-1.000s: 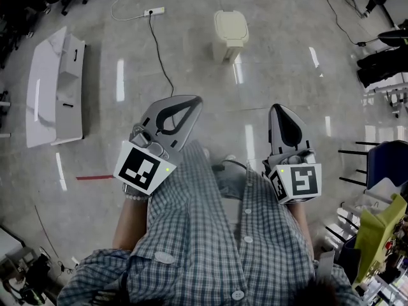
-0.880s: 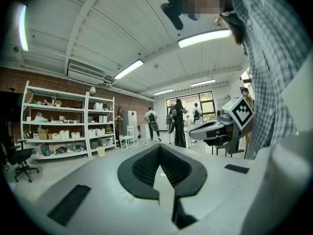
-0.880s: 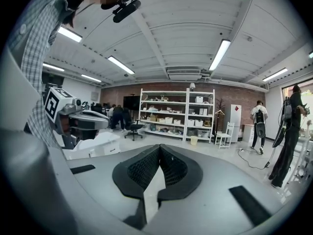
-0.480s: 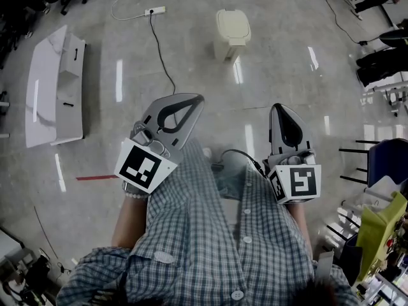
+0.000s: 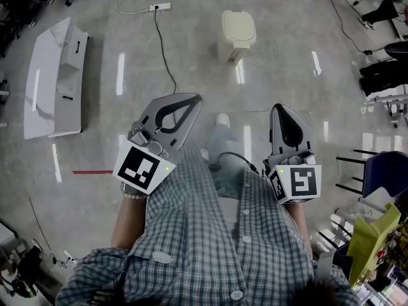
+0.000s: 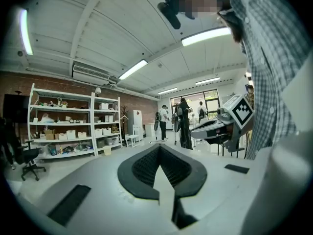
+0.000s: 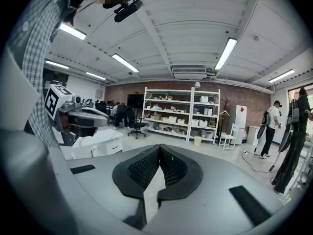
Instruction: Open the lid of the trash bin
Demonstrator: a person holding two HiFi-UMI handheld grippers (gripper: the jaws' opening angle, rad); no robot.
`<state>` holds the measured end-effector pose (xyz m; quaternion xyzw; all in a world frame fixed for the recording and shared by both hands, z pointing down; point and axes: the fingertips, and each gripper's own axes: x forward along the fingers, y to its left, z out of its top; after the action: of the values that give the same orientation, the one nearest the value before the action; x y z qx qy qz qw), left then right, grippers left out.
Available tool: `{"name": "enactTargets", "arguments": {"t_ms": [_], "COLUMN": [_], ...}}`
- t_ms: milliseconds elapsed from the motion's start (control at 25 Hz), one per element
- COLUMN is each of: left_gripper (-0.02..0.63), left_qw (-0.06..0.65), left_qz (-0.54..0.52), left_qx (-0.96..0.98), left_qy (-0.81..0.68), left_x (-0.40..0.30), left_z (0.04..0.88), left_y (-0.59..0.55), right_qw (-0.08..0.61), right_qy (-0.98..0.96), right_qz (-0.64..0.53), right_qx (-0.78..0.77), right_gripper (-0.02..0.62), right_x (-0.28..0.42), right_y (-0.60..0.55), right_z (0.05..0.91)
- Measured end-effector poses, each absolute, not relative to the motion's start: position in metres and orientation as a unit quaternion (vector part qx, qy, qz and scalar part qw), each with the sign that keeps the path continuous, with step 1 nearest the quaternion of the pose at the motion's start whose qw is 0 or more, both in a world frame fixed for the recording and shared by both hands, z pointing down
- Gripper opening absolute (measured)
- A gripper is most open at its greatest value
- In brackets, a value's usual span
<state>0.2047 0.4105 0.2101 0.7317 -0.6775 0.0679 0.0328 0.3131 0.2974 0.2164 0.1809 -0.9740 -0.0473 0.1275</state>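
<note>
A cream trash bin [image 5: 237,36] with its lid down stands on the floor far ahead in the head view. Both grippers are held at waist height, well short of it. My left gripper [image 5: 195,99] points up and right, its jaws closed with nothing between them; in the left gripper view the left gripper [image 6: 160,147] shows dark pads [image 6: 142,168] meeting. My right gripper [image 5: 279,108] points straight ahead, likewise shut and empty, and its pads [image 7: 173,168] touch in the right gripper view around the right gripper [image 7: 159,146]. The bin does not show in either gripper view.
A white cabinet [image 5: 56,81] lies on the floor at the left. A power strip [image 5: 160,7] and its black cable [image 5: 163,51] run toward the person's feet. Red tape [image 5: 92,171] marks the floor. Chairs [image 5: 377,164] stand at the right. Shelving [image 7: 181,114] and standing people [image 6: 185,124] are far off.
The person's leg and shoe have swung forward between the grippers, and the floor has shifted a little in the head view. Both grippers hold the same pose, still shut.
</note>
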Motion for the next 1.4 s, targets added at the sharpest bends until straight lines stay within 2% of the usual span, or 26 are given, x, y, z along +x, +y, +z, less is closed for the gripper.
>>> {"name": "enactTargets", "arguments": {"t_ms": [760, 1400], "left_gripper": [0.005, 0.005], "left_qw": [0.046, 0.047], "left_qz": [0.056, 0.061], "left_qx": [0.664, 0.626], "left_qy": [-0.744, -0.776], "left_x": [0.13, 0.097], "left_z": [0.2, 0.196], "left_y": [0.33, 0.268], "right_qw": [0.125, 0.117], "right_qy": [-0.986, -0.991], "right_qz": [-0.044, -0.048], "right_qx": [0.099, 0.054], "right_gripper": [0.017, 0.017], "right_x": [0.216, 0.169], "right_y": [0.191, 0.118], "right_z": [0.217, 0.217]}}
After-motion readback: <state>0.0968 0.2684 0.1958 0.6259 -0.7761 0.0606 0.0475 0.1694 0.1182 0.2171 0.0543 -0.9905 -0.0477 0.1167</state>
